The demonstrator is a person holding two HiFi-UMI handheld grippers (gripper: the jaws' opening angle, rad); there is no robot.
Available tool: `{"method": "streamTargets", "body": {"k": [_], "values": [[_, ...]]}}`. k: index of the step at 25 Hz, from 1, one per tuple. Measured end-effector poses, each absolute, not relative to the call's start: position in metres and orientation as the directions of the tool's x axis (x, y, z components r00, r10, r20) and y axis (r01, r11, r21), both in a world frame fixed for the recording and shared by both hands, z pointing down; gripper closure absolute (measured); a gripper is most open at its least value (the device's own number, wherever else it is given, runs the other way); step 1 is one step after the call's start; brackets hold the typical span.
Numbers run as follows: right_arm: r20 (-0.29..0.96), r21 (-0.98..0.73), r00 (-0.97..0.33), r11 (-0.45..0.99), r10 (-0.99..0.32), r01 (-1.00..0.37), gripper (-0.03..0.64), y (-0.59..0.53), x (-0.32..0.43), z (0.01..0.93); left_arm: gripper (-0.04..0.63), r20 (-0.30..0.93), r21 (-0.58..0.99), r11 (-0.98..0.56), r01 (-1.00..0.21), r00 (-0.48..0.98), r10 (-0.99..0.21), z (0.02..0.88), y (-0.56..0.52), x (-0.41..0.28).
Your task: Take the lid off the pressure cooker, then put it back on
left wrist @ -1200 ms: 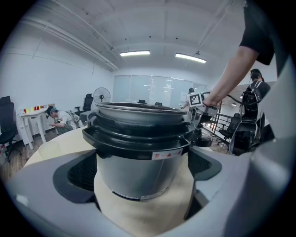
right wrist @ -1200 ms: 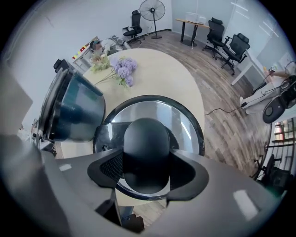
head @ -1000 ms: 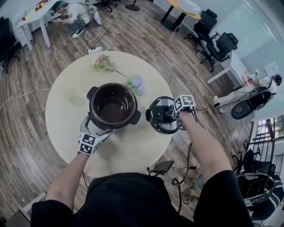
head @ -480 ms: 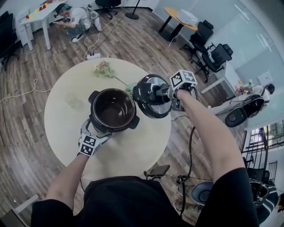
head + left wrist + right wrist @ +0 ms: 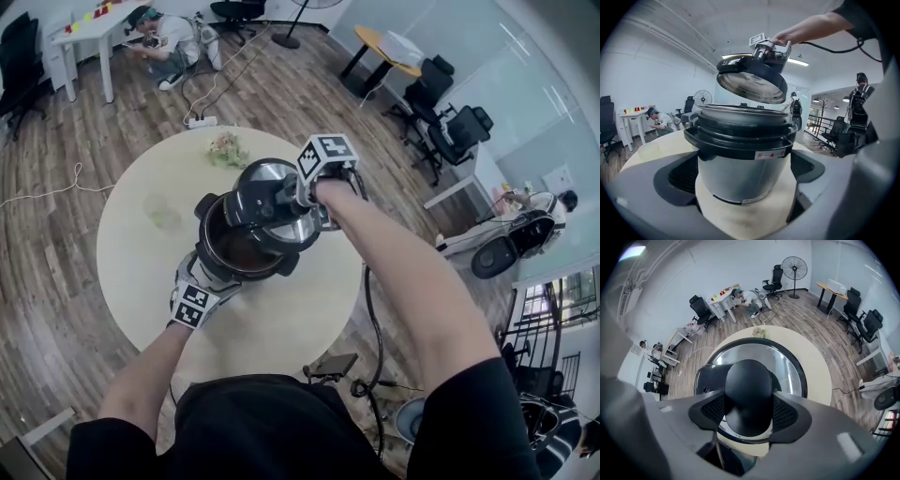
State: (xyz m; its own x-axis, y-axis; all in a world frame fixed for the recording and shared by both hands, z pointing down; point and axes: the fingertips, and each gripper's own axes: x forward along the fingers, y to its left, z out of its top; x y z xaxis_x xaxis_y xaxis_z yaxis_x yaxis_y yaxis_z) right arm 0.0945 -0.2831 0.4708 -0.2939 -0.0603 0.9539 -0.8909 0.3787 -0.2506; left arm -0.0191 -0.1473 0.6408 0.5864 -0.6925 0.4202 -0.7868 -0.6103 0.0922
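Head view, nearest first: your left gripper (image 5: pixel 208 274) sits at the near side of the pressure cooker (image 5: pixel 232 255); in the left gripper view its jaws straddle the steel body (image 5: pixel 740 154) low down, one pad against each side, so it is clamped on the cooker; the cooker stands upright on the round table (image 5: pixel 281 319), mouth open. Your right gripper (image 5: pixel 284 197) points steeply down from above; in the right gripper view both pads are closed on the black knob (image 5: pixel 749 385) of the lid (image 5: pixel 790 364), so the lid is gripped by its knob. The lid (image 5: pixel 255 220) hangs in the air over the cooker's far right rim; the left gripper view shows it tilted, shiny underside (image 5: pixel 750 84) down, with a clear gap above the rim, not touching. Further back on the table lies a sprig of flowers (image 5: pixel 228 148); beyond, on the wooden floor, a person (image 5: pixel 173 37) crouches by a white desk; office chairs (image 5: pixel 450 122) stand far right.
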Motion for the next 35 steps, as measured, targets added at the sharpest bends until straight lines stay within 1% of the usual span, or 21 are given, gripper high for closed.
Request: {"method": "streamTargets", "body": {"k": [3,16,20,25,29,35], "values": [[0.963,-0.227,-0.266,0.397,-0.046,-0.889,0.333,-0.279,0.07,0.484,0.005,0.415,0.094,-0.611,-0.786,0.588,-0.694,0.644,-0.148,-0.021],[0.99,-0.129,-0.143,0.446,0.003,-0.886,0.333,-0.266,0.038,0.519,0.005,0.41,0.1,-0.615,-0.782,0.595,-0.691,0.637,-0.154,-0.015],[0.99,-0.131,-0.138,0.462,0.017,-0.877,0.331,-0.263,0.029,0.526,0.005,0.408,0.101,-0.616,-0.781,0.597,-0.691,0.637,-0.155,-0.015],[0.995,-0.099,-0.098,0.516,0.029,-0.851,0.331,-0.257,0.024,0.53,0.005,0.406,0.105,-0.615,-0.781,0.599,-0.691,0.636,-0.156,-0.014],[0.993,-0.114,-0.11,0.525,0.038,-0.844,0.331,-0.253,0.026,0.531,0.005,0.407,0.106,-0.616,-0.78,0.599,-0.689,0.635,-0.155,-0.014],[0.998,-0.069,-0.063,0.566,0.031,-0.822,0.331,-0.242,0.025,0.547,0.005,0.407,0.106,-0.618,-0.779,0.601,-0.688,0.634,-0.157,-0.015]]}}
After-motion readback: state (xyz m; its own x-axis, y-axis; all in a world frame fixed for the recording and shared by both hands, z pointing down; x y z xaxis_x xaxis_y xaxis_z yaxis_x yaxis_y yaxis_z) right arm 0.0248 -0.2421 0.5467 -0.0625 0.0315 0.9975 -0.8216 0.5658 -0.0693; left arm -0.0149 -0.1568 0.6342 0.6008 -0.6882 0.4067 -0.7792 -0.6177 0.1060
